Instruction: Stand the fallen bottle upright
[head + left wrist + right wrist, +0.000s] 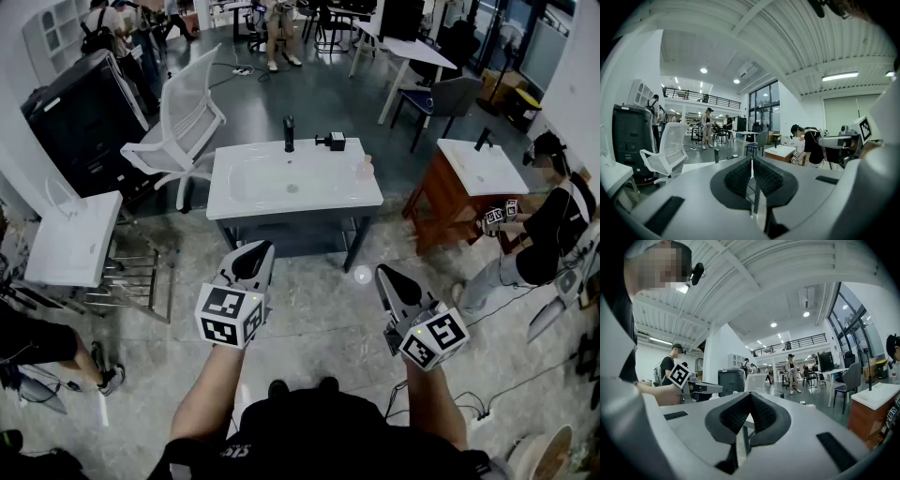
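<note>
Bottle [365, 167]: small and pinkish, on the white sink counter [234, 208], near its right edge, just right of the basin and close to the back. It was too small in the head view for me to tell which way its long axis ran, or whether it lay flat or stood up. Neither gripper view showed it.

The basin [246, 190] was sunk in the middle of the counter, with a dark drain spot at its centre. A black faucet [289, 133] stood at the back rim, and a black boxy item [333, 141] sat just right of the faucet.

My left gripper [255, 251] had its jaws pressed together with nothing between them. My right gripper [384, 274] was the same: jaws together and empty.

Both my forearms reached forward side by side over the floor, and both grippers were well short of the counter. The left one pointed toward the counter's front edge, and the right one angled up and to the left toward it. Marker cubes sat on top at the near ends.

A white office chair [187, 122] stood left of the counter.
</note>
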Available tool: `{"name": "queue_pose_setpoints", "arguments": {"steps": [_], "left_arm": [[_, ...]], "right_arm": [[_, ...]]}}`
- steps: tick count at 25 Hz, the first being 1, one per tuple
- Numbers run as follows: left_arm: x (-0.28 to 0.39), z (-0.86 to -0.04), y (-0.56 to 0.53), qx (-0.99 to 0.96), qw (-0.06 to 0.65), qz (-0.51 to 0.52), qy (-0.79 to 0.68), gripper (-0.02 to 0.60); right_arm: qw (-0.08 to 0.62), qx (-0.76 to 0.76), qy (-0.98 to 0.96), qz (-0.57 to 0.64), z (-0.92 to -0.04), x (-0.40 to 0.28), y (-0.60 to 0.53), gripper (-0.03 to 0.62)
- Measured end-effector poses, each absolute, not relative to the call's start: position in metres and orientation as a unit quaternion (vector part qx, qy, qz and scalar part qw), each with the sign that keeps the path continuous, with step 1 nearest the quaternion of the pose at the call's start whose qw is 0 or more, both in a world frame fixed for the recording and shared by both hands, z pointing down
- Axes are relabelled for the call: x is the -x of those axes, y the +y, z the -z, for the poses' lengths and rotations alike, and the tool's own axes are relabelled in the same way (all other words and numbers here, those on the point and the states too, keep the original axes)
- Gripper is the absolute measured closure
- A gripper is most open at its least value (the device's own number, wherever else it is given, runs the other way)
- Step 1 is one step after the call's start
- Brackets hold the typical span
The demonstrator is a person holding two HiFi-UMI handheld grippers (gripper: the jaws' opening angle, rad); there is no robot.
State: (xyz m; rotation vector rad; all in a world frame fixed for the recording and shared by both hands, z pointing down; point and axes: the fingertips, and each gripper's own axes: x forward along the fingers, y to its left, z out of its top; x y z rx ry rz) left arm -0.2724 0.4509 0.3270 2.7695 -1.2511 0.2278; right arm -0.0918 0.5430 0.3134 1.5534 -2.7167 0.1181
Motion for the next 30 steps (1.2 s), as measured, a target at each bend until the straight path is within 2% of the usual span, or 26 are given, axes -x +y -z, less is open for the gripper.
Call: {"name": "queue_pose_setpoints", "arguments": {"steps": [21,30], "left_arm": [[0.194,-0.338,0.455,-0.909,0.057,-0.070,-0.407,0.555],[0.167,-0.361,0.403,-0.908,0.074,-0.080,-0.405,0.555]], "right_arm": [[0.007,-0.473,-0.879,-0.069,-0.337,0.029,0.561,0.582],[0.009,-0.486,-0.869,-0.091,-0.356,-0.005,0.512,0.580]]}}
